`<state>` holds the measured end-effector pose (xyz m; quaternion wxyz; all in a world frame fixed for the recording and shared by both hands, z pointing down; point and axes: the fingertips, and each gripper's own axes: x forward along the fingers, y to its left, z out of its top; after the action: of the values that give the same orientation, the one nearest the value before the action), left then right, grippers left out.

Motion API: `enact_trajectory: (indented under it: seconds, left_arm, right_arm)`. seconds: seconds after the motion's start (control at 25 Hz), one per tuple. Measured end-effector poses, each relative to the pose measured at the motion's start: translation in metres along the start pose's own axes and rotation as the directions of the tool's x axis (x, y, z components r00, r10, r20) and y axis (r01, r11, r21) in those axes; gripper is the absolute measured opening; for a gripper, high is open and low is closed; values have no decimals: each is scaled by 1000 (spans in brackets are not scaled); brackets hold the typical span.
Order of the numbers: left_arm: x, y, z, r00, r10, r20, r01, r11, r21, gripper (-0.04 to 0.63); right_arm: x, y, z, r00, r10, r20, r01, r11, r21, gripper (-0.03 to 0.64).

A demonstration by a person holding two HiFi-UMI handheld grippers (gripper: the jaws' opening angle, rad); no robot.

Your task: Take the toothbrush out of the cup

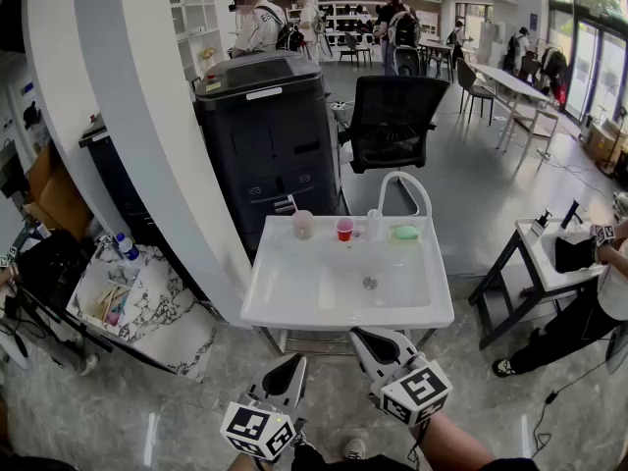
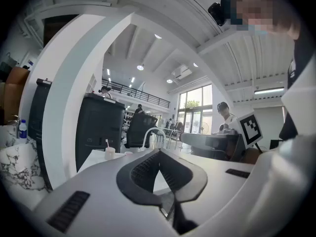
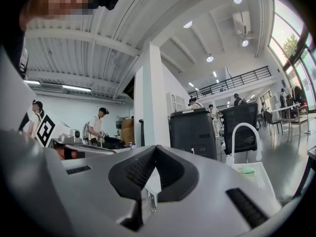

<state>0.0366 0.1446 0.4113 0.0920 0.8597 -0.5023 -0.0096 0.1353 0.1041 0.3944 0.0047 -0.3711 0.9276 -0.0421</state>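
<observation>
Left gripper [image 1: 292, 363]: just short of the sink's [image 1: 294, 314] front edge, left of centre, held level. Claw pressed together, nothing in it. Reads as a ready pose, not a reach.

Pink cup [image 1: 303, 225]: on the sink's back ledge, left end, upright. The toothbrush [image 1: 291, 203] stands in it, handle leaning up and left past the rim. Not yet taken out. My guess is the free handle is the grab point, so the cup needn't be touched unless it lifts with the brush.

Red cup [image 1: 344, 229]: back ledge, about mid-sink, just beside the pink one. It's close enough to get knocked on a sloppy approach.

Right gripper [image 1: 361, 338]: also short of the sink's front edge, right of centre, level. Claw pressed together and empty. Both claws sit well apart from the cup, across the whole basin.

White faucet [image 1: 404, 186]: arches over the sink's back right, with green soap [image 1: 405, 232] on the ledge under it. Both are clear of the cup.

Judgement: task not started. Next step is to spread one claw and reach across the basin.
</observation>
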Motion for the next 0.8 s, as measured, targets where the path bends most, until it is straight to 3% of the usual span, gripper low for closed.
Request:
enact_trajectory:
  seconds: [0.8]
  left_arm:
    - [-4,0,2,1000,-4,5,4,1000,17,18]
  right_arm:
    - [-3,2,8,999,7,45,-8,1000,21,17]
